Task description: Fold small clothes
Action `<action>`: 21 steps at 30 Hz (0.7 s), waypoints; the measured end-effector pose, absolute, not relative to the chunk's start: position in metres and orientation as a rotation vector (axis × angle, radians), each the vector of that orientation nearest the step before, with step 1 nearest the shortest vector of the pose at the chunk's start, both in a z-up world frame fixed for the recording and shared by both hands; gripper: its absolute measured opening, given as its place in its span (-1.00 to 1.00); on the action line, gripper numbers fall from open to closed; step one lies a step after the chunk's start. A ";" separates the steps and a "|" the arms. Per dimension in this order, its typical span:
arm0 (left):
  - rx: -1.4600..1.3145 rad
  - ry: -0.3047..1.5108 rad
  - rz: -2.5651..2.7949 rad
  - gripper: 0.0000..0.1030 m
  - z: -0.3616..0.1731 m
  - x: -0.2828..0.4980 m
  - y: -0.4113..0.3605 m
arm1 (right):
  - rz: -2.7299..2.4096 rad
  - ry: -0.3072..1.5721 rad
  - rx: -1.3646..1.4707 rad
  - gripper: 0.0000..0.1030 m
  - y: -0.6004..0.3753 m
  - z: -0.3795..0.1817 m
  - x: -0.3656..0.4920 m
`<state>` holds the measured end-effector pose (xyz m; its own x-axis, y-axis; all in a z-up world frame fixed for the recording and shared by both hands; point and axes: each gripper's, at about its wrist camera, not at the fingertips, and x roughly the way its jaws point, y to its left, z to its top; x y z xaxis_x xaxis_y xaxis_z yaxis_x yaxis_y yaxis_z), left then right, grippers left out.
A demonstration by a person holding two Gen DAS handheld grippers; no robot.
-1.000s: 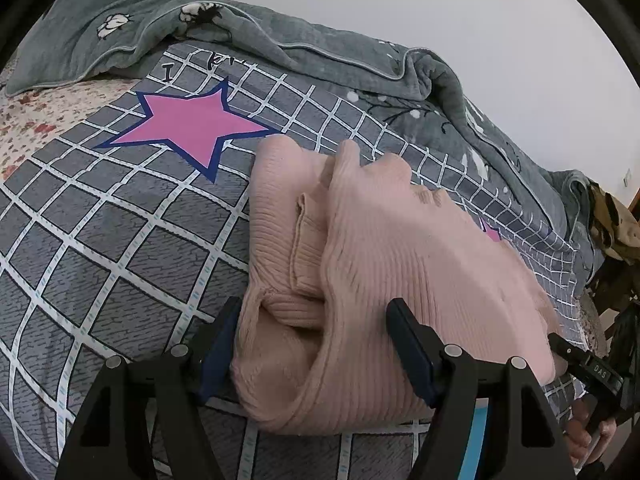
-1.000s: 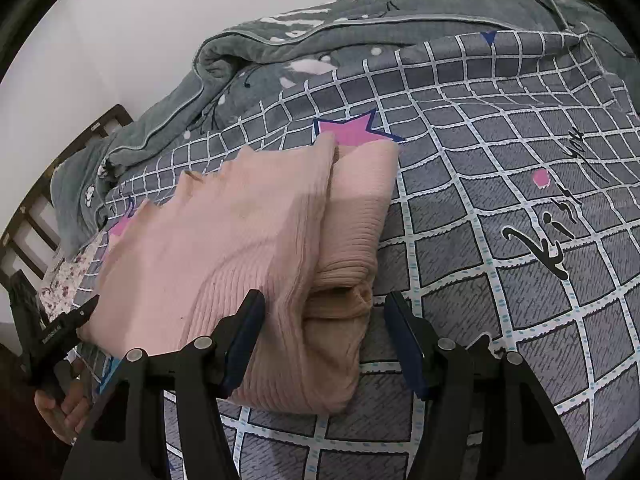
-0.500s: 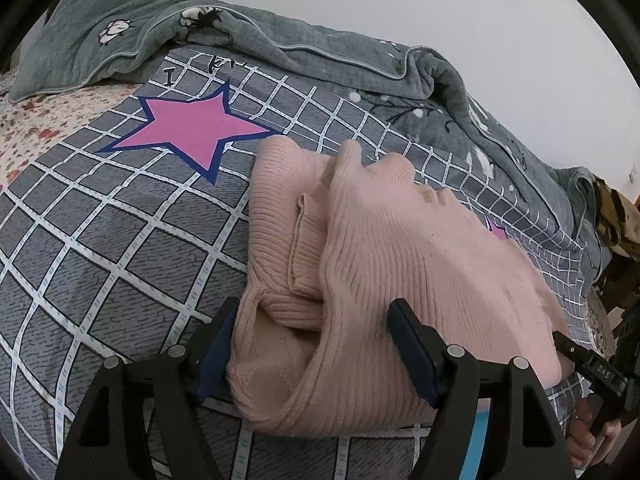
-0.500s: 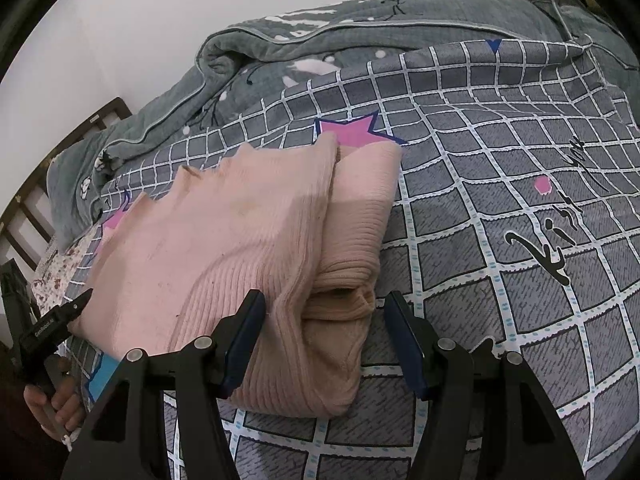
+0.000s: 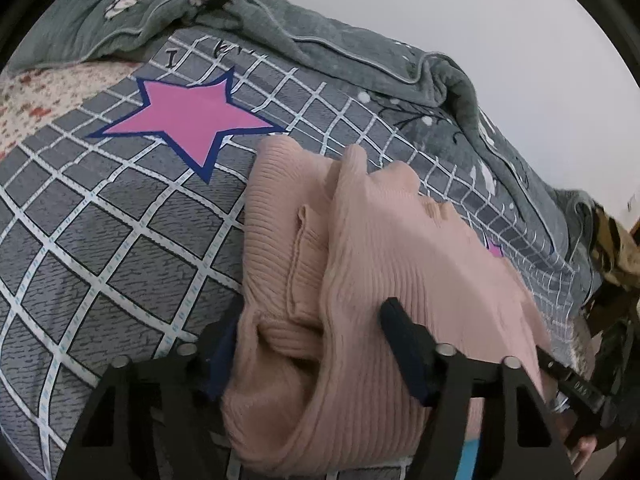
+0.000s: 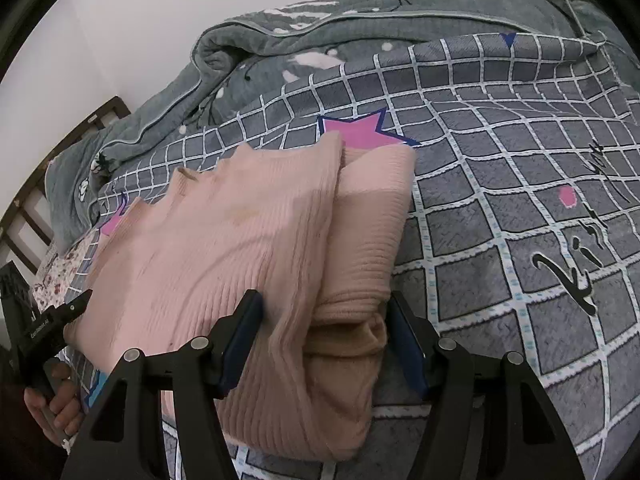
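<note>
Change: the left gripper (image 5: 308,344) has narrowed since the earlier frame, and its jaws are closing on the near left end of the pink sweater (image 5: 360,280); the knit between them has bunched up more.
Left gripper: lower centre of its view, fingers on either side of the sweater's thick folded edge, pressing into it.
Right gripper (image 6: 324,332): lower centre of its view, jaws at a middling width, holding the sweater's near right end (the rolled cuff sits between the pads).
Pink sweater: folded, centre of both views, lying on the grey checked bedspread (image 6: 520,200).
Pink star (image 5: 188,120): upper left of the left view, just beyond the sweater.
Grey quilt (image 5: 320,52): bunched along the top of the frame.
</note>
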<state>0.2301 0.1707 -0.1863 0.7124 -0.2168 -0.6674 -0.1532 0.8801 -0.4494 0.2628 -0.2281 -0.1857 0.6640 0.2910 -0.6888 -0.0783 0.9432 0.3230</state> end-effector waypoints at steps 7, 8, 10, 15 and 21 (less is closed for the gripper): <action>-0.621 0.787 -0.049 -0.52 -0.188 0.234 0.178 | 0.248 0.774 0.243 -0.64 -0.219 -0.178 0.263; -0.623 0.783 -0.044 -0.52 -0.186 0.234 0.177 | 0.253 0.766 0.248 -0.65 -0.221 -0.175 0.261; -0.628 0.781 -0.023 -0.52 -0.184 0.234 0.175 | 0.262 0.757 0.274 -0.63 -0.226 -0.172 0.260; -0.612 0.776 0.025 -0.51 -0.184 0.234 0.170 | 0.131 0.732 0.241 -0.06 -0.225 -0.166 0.254; -0.597 0.768 0.047 -0.51 -0.183 0.233 0.168 | 0.196 0.519 0.157 0.09 -0.180 -0.127 0.216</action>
<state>0.2333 0.1679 -0.1834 0.7269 -0.1716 -0.6649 -0.2514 0.8345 -0.4903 0.2165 -0.1799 -0.1269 0.8506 0.2245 -0.4755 -0.1454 0.9694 0.1976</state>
